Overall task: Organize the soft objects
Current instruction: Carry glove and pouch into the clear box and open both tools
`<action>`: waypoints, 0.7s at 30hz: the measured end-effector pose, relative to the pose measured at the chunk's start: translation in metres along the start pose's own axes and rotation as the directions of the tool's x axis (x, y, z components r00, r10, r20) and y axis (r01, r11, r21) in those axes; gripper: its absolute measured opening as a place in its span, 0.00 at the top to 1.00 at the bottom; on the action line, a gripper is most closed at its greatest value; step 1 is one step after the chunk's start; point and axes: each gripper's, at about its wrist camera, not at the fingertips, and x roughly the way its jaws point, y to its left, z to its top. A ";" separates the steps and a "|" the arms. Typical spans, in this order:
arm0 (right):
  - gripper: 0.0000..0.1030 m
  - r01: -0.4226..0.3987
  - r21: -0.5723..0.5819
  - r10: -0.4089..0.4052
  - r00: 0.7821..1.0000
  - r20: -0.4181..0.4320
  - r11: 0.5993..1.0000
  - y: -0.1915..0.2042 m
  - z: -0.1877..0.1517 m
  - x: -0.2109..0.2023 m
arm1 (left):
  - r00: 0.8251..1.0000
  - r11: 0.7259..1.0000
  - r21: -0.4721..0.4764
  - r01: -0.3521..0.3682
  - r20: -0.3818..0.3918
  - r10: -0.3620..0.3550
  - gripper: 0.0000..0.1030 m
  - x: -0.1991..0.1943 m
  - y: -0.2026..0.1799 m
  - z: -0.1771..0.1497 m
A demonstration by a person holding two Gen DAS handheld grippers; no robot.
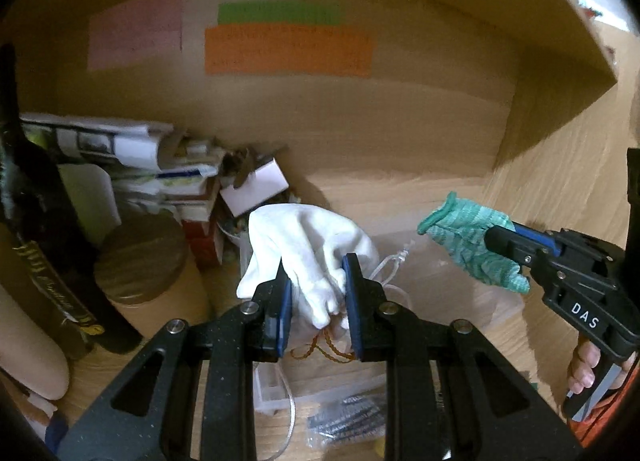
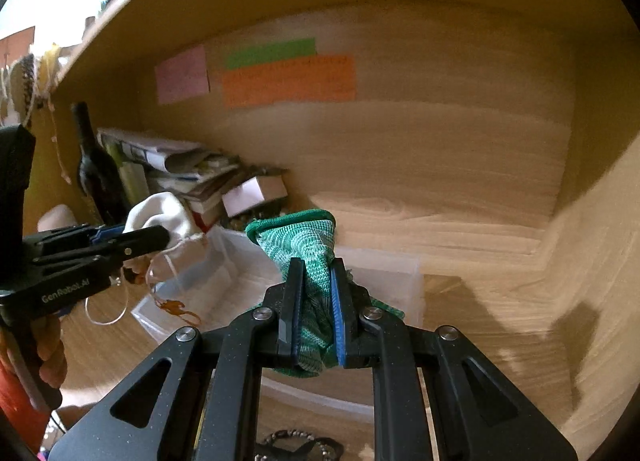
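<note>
Firmly between right gripper (image 2: 316,297) jaws: green cloth (image 2: 298,239).

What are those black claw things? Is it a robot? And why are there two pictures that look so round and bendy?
It is not a robot. A person holds a tool in each hand, called a hand-held gripper, with two fingers that pinch. Each tool carries a small camera looking along its fingers, and the lens bends the picture round.

One picture comes from the left hand-held gripper. It pinches a white glove. The other comes from the right hand-held gripper, which pinches a green glove.

Both hang over a clear plastic box in a wooden shelf. At the back left stand a dark bottle and a pile of papers. Coloured notes are stuck on the back wall.
</note>
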 end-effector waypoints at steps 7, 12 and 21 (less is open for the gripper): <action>0.89 0.009 -0.029 -0.013 0.994 -0.112 1.000 0.000 -0.007 0.036 | 0.995 1.000 0.017 0.004 -0.099 -0.002 0.77 0.037 -0.003 -0.002; 0.89 0.005 -0.043 -0.014 0.979 -0.204 0.999 -0.001 -0.017 0.059 | 0.987 0.999 0.042 0.010 -0.159 -0.003 0.77 0.057 -0.008 -0.008; 0.87 0.013 -0.084 -0.036 0.958 -0.285 0.996 0.002 -0.026 0.078 | 0.980 0.997 0.077 0.009 -0.200 0.007 0.70 0.069 -0.016 -0.020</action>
